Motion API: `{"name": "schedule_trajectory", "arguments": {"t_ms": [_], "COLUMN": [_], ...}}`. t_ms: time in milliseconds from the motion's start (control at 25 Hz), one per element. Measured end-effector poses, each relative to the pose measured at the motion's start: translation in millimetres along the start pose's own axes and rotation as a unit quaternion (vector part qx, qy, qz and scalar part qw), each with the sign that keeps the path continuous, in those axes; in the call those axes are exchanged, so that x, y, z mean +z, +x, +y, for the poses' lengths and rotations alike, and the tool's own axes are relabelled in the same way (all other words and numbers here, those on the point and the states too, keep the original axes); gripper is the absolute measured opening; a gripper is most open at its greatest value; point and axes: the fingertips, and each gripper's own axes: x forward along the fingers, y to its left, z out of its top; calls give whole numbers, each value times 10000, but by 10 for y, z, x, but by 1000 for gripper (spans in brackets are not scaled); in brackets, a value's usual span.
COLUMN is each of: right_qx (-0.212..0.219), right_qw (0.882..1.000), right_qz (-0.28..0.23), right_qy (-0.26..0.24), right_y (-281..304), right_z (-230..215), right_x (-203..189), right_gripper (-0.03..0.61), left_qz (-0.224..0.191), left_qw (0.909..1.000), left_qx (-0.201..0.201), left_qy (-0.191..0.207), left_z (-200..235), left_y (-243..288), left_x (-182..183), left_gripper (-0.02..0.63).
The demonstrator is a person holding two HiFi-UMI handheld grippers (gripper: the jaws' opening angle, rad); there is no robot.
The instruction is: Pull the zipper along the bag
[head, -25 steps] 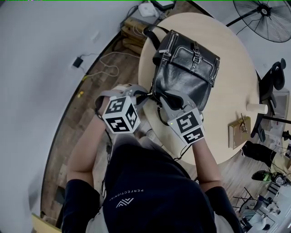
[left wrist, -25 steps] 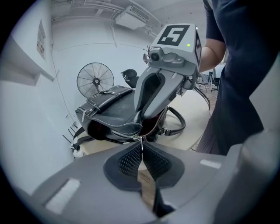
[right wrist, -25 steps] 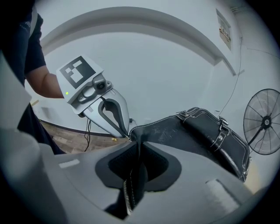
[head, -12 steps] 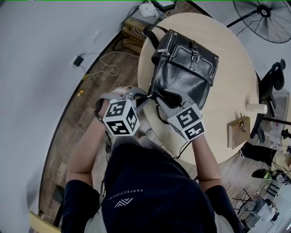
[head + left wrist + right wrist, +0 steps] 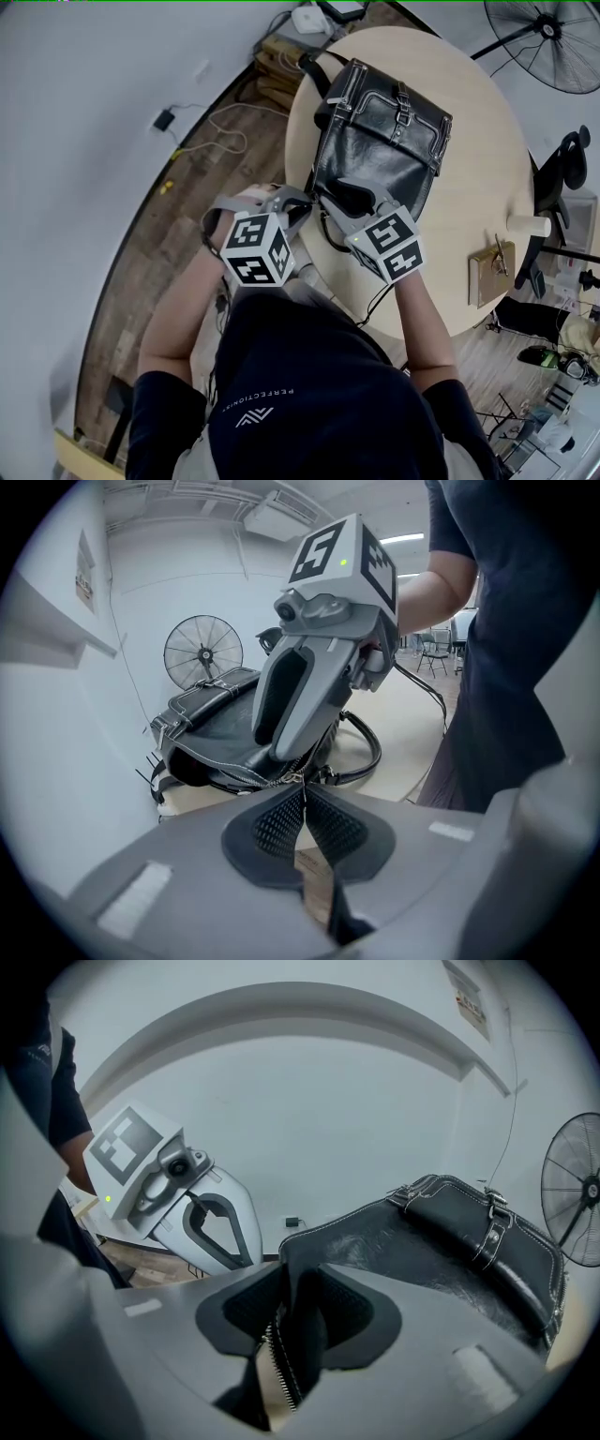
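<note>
A black leather bag [image 5: 384, 141] lies on the round wooden table [image 5: 478, 112], its zipped edge facing me. My left gripper [image 5: 305, 202] reaches the bag's near left corner and is shut on the small metal zipper pull [image 5: 296, 778], which sits at the tip of its pads [image 5: 272, 822]. My right gripper [image 5: 342, 192] is at the same edge just to the right. Its jaws are opening, and the bag's edge with the zipper teeth [image 5: 278, 1363] stands loosely between them. In the right gripper view the bag's flap [image 5: 441, 1241] stretches away to the right.
A paper cup [image 5: 530, 224] and a brown box [image 5: 492, 272] sit near the table's right edge. A standing fan [image 5: 553, 42] is at the back right, a black chair [image 5: 562, 169] is to the right, and cables [image 5: 225, 131] lie on the wood floor to the left.
The right gripper's jaws have spread apart around the bag's edge. The left gripper has shifted slightly down and to the right, still closed. The bag has barely moved.
</note>
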Motion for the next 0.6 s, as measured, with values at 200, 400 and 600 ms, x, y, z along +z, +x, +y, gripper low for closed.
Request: {"name": "schedule_trajectory", "arguments": {"t_ms": [200, 400, 600], "right_qx": [34, -4, -47], "right_qw": [10000, 10000, 10000], "right_qz": [23, -12, -16], "right_qy": [34, 62, 54], "right_y": [14, 23, 34], "right_z": [15, 25, 39], "right_x": [-8, 5, -4], "right_gripper": [130, 130, 132], "left_qz": [-101, -82, -70], "left_qw": [9999, 9997, 9993], "left_qx": [-2, 119, 186], "left_qy": [-115, -211, -317], "left_z": [-112, -157, -210], "left_y": [24, 30, 42], "left_x": [85, 125, 151], "left_gripper": [26, 26, 26]}}
